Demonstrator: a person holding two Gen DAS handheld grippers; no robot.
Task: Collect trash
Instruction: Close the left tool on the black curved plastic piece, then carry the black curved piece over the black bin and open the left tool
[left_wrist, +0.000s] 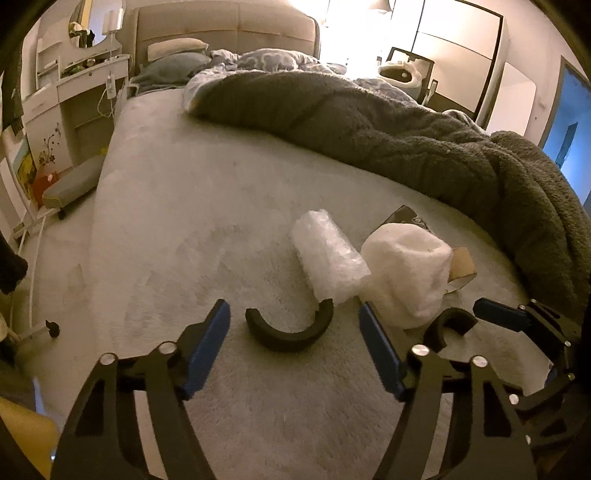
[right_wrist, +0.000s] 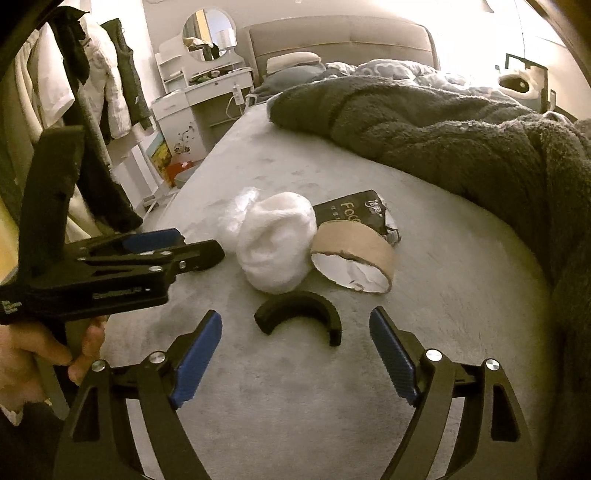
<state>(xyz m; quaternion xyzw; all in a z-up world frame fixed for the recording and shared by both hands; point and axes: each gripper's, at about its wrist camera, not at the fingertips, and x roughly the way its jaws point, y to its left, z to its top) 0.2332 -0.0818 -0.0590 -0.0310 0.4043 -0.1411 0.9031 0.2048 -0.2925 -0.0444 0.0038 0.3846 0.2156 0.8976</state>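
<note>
Trash lies on the pale bed cover (left_wrist: 184, 229). A black curved foam piece (left_wrist: 288, 330) lies just ahead of my open left gripper (left_wrist: 293, 317), between its blue pads. A bubble-wrap roll (left_wrist: 327, 254) and a white fluffy wad (left_wrist: 404, 269) lie behind it. A second black curved piece (right_wrist: 299, 312) lies just ahead of my open right gripper (right_wrist: 295, 325). Behind it are the white wad (right_wrist: 275, 243), a cardboard ring (right_wrist: 352, 256) and a black wrapper (right_wrist: 351, 210). The right gripper shows at right in the left wrist view (left_wrist: 491, 314).
A grey fleece blanket (left_wrist: 406, 140) is heaped across the right side of the bed. A white dressing table (left_wrist: 81, 96) with a mirror and a low stool (left_wrist: 74, 184) stand left of the bed. Clothes (right_wrist: 92, 92) hang at far left.
</note>
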